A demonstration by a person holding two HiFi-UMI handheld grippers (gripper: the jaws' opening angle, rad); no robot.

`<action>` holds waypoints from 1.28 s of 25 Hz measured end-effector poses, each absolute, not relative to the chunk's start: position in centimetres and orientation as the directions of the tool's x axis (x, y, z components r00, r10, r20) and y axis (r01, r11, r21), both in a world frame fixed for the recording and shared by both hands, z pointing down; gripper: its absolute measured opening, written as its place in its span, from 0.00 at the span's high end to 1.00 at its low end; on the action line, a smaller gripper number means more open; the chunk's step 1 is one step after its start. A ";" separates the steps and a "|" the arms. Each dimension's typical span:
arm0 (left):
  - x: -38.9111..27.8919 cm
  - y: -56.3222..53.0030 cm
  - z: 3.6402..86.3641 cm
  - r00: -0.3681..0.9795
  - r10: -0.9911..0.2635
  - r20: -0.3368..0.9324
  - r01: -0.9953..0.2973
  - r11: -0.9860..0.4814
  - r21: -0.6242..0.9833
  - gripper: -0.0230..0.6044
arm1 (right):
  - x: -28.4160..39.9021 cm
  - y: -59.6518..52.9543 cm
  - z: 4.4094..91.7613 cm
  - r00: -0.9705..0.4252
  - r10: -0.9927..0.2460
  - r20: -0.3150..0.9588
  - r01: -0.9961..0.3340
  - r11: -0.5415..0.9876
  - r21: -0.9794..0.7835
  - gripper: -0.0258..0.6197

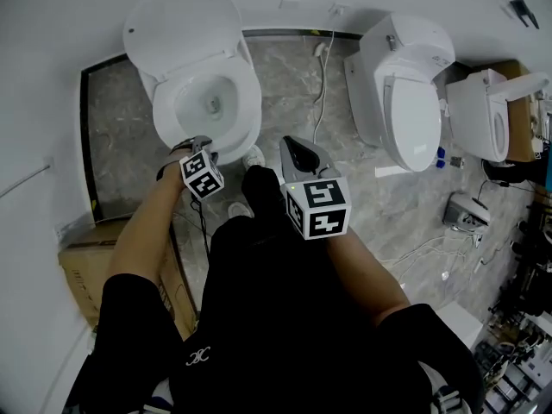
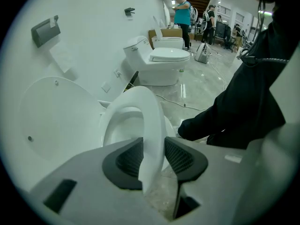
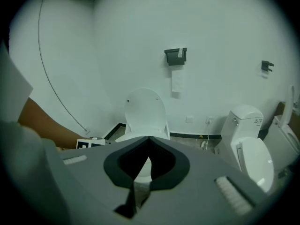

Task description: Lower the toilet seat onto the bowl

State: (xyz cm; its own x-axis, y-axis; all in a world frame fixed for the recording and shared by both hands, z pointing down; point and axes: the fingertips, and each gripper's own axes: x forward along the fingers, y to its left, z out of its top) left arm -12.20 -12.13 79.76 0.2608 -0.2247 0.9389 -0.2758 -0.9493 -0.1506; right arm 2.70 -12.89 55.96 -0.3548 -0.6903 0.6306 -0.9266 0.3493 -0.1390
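The white toilet at upper left has its lid (image 1: 181, 20) raised against the wall. Its seat ring (image 1: 246, 115) looks flat over the bowl in the head view. My left gripper (image 1: 197, 147) points steeply down at the seat's front edge. In the left gripper view the seat's front rim (image 2: 150, 111) runs between the two dark pads of that gripper (image 2: 153, 146), which stand close on either side without squeezing it. The lid (image 2: 56, 121) shows behind. My right gripper (image 1: 297, 149) hangs over the floor beside the bowl, shut (image 3: 149, 139) and empty, facing the lid (image 3: 145, 109).
A second toilet (image 1: 405, 93) and a third (image 1: 487, 115) stand to the right. A hose (image 1: 321, 84) hangs between the toilets. A cardboard box (image 1: 82, 266) sits at left. A paper holder (image 3: 176, 55) is on the wall. People (image 2: 182, 13) stand far off.
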 end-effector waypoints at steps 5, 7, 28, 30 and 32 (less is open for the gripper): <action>-11.6 -10.4 83.8 0.285 -0.179 0.942 -0.268 -0.958 -0.101 0.70 | 2.8 -11.5 59.5 -0.334 -0.659 0.673 -0.931 0.342 -0.127 0.95; -11.5 -9.6 85.5 0.293 -0.152 0.944 -0.268 -0.961 -0.072 0.69 | 3.1 -10.9 60.9 -0.325 -0.648 0.689 -0.935 0.330 -0.130 0.95; -10.7 -7.3 99.2 0.279 -0.018 0.960 -0.237 -0.970 0.051 0.62 | 4.3 -12.2 70.7 -0.301 -0.599 0.742 -0.947 0.282 -0.157 0.95; -10.7 -7.3 100.1 0.269 -0.023 0.963 -0.237 -0.971 0.043 0.61 | 4.2 -11.9 71.4 -0.302 -0.589 0.750 -0.946 0.283 -0.159 0.95; -11.0 -7.5 101.0 0.254 -0.043 0.966 -0.233 -0.972 0.018 0.61 | 4.0 -11.8 71.8 -0.305 -0.582 0.754 -0.944 0.289 -0.159 0.95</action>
State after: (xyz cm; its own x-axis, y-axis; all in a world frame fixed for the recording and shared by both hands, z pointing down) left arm -10.99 -7.49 100.99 0.2538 -0.0430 0.9663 -0.2331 -0.9723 0.0180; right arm 4.02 -11.78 71.83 -0.3048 -0.5816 0.7542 -0.9442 0.2886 -0.1589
